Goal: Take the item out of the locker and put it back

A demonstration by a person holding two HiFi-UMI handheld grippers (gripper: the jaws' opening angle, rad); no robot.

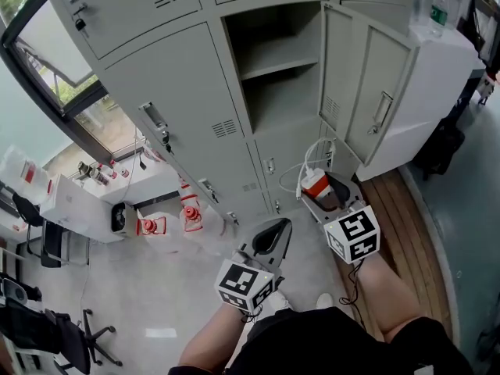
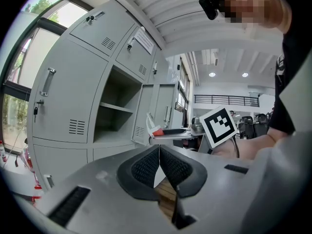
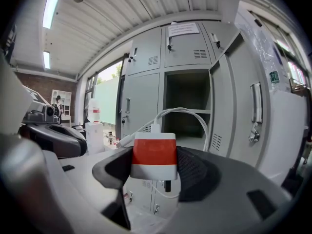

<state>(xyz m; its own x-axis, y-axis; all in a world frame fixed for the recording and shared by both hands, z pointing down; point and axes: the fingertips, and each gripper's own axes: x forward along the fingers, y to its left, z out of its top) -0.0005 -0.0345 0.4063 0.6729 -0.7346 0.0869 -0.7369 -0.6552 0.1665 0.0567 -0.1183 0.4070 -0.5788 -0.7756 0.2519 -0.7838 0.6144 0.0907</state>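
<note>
Charger (image 3: 154, 152): red-white, clamped in R claw (image 1: 323, 194).
L claw (image 2: 159, 167): pinched closed, empty.
Risk: loose cable (image 3: 187, 110) snagging locker door (image 1: 367, 84) or shelf (image 1: 277, 59) edge, tugging plug free.

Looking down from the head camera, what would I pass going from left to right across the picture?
White box → red-and-white items on the floor → left gripper → right gripper holding a charger → water bottle.
</note>
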